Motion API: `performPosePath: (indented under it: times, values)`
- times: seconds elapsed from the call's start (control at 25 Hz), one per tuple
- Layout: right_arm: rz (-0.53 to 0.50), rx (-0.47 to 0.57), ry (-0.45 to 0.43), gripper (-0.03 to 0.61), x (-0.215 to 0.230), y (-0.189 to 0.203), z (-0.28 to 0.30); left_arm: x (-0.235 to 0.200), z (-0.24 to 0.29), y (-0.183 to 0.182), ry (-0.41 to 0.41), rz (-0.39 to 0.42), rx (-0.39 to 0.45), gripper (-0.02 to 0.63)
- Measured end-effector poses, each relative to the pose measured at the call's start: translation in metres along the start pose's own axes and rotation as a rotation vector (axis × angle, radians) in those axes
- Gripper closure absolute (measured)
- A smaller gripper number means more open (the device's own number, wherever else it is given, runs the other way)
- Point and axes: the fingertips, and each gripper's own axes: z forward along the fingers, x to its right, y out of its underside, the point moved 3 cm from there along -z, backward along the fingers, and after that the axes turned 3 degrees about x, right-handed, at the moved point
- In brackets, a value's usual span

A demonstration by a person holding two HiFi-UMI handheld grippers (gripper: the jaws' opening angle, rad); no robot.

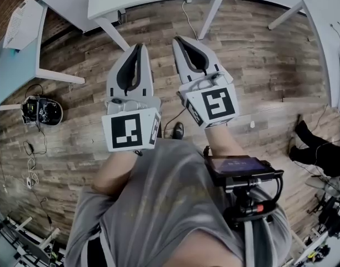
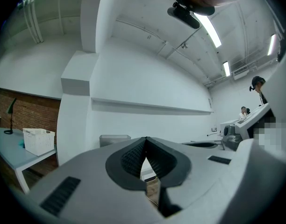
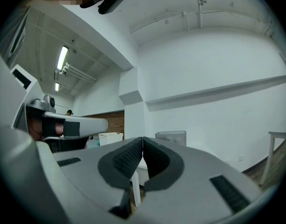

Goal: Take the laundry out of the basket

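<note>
1. Looking down through the head view, I had the left gripper (image 1: 139, 48) and the right gripper (image 1: 179, 40) side by side, both held level above the wooden floor (image 1: 259, 65).
2. In the left gripper view the jaws were closed tip to tip, with nothing caught between them.
3. The right gripper view showed the same: jaws pressed together and empty.
4. A white basket (image 2: 39, 141) stood on a pale counter (image 2: 12, 155) off to the left, in front of a brick wall (image 2: 26, 113). I took it for the laundry basket, though at that range I couldn't make out any laundry inside.
5. A grey bin (image 2: 114, 139) sat beyond the left jaws, close to the white wall (image 2: 147, 83).
6. Both grippers were well apart from the basket, touching neither it nor its counter.
</note>
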Motion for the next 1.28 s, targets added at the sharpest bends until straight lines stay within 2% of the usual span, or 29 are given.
performPosePath:
  times: [0.24, 0.72, 1.0, 1.28]
  values:
    - [0.0, 0.025, 0.054, 0.571, 0.026, 0.004, 0.064, -0.054, 0.054, 0.01, 0.009, -0.024, 0.024, 0.606]
    - [-0.084, 0.035, 0.072, 0.571, 0.036, -0.008, 0.207, -0.158, 0.153, 0.006, 0.051, -0.048, 0.084, 0.606]
    - [-0.099, 0.024, 0.089, 0.571, 0.055, -0.008, 0.236, -0.172, 0.189, 0.016, 0.076, -0.063, 0.067, 0.606]
    - [-0.084, 0.021, 0.097, 0.571, 0.098, 0.003, 0.257, -0.167, 0.232, 0.04, 0.064, -0.062, 0.011, 0.606]
